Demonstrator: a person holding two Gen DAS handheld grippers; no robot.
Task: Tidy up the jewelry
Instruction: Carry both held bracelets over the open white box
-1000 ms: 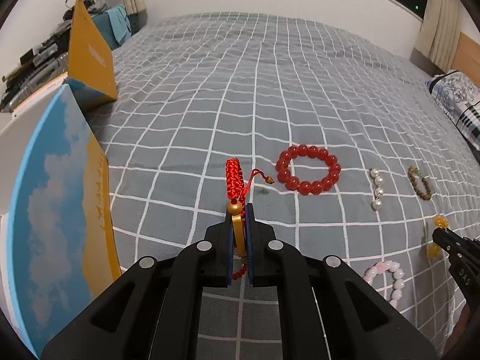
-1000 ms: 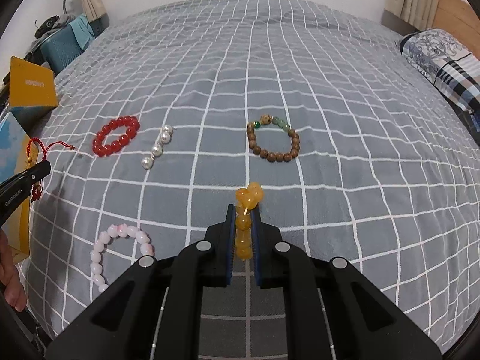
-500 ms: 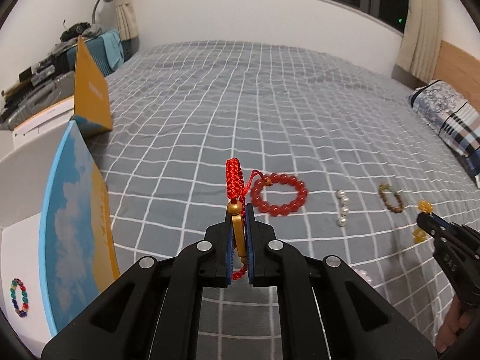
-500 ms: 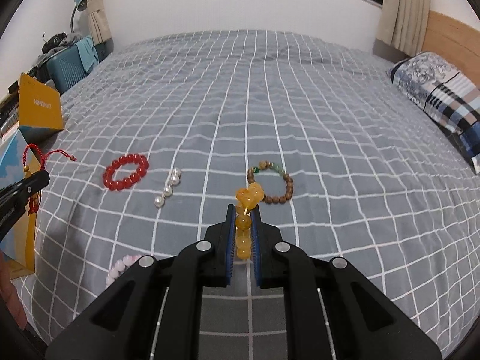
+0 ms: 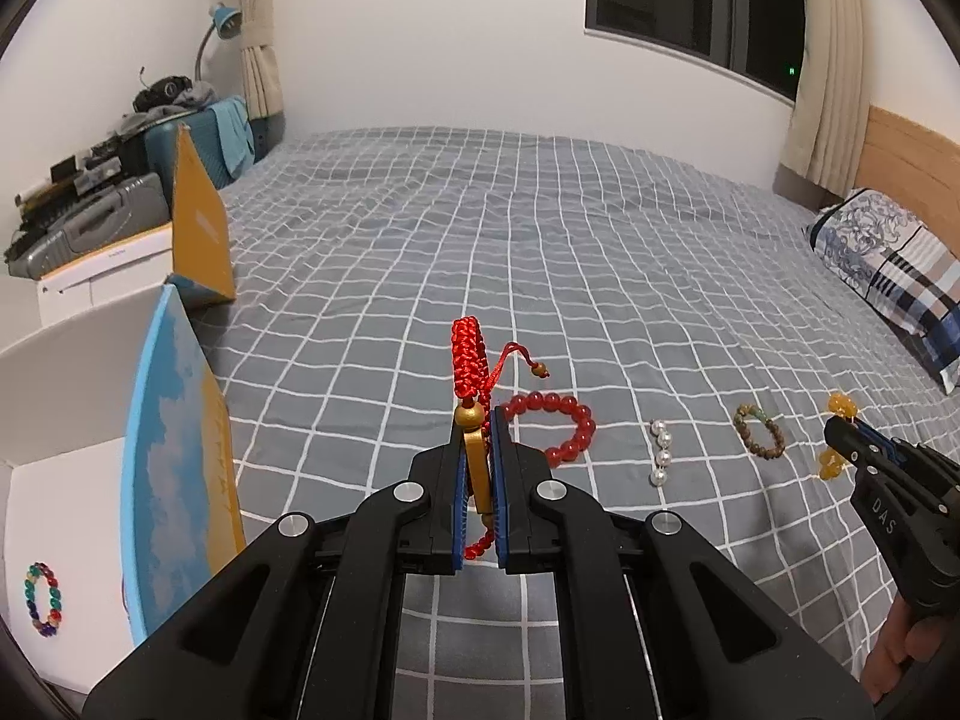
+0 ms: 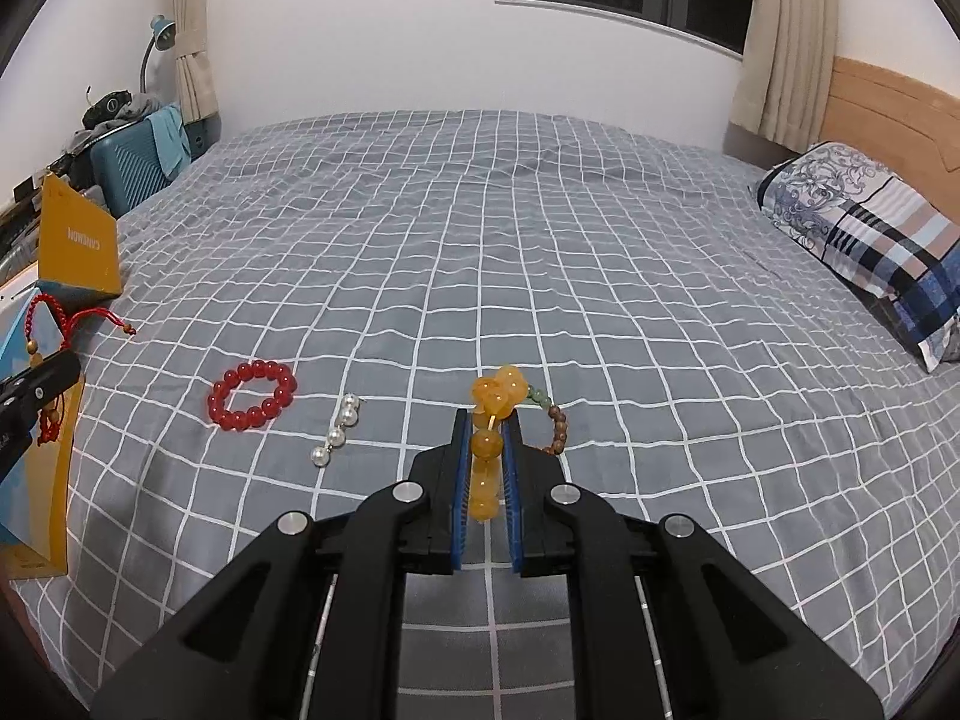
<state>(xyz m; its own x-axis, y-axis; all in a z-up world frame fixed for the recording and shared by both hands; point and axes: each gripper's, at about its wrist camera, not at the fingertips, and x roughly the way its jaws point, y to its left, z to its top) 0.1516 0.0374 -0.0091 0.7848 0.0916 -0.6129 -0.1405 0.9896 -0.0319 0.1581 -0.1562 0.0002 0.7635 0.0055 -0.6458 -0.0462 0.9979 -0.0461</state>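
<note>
My left gripper (image 5: pixel 478 420) is shut on a red braided cord bracelet (image 5: pixel 467 360) with a gold charm, held above the grey checked bed. My right gripper (image 6: pixel 487 420) is shut on a yellow amber bead bracelet (image 6: pixel 489 444), also held up; it shows at the right of the left wrist view (image 5: pixel 840 408). On the bed lie a red bead bracelet (image 6: pixel 252 396), a short pearl strand (image 6: pixel 336 438) and a brown wooden bead bracelet (image 5: pixel 759 432). A white open box (image 5: pixel 54 480) at the left holds a multicolour bead bracelet (image 5: pixel 43 600).
The box's blue and yellow lid flap (image 5: pixel 174 468) stands upright beside the bed edge. A second yellow flap (image 5: pixel 201 234) stands farther back. A patterned pillow (image 6: pixel 870 240) lies at the right. Cluttered shelves and a teal suitcase (image 6: pixel 126 174) are at the far left.
Both grippers have risen and pulled back with their bracelets, so the bed's jewelry looks farther away. The white box interior with the multicolour bracelet has come into the left view.
</note>
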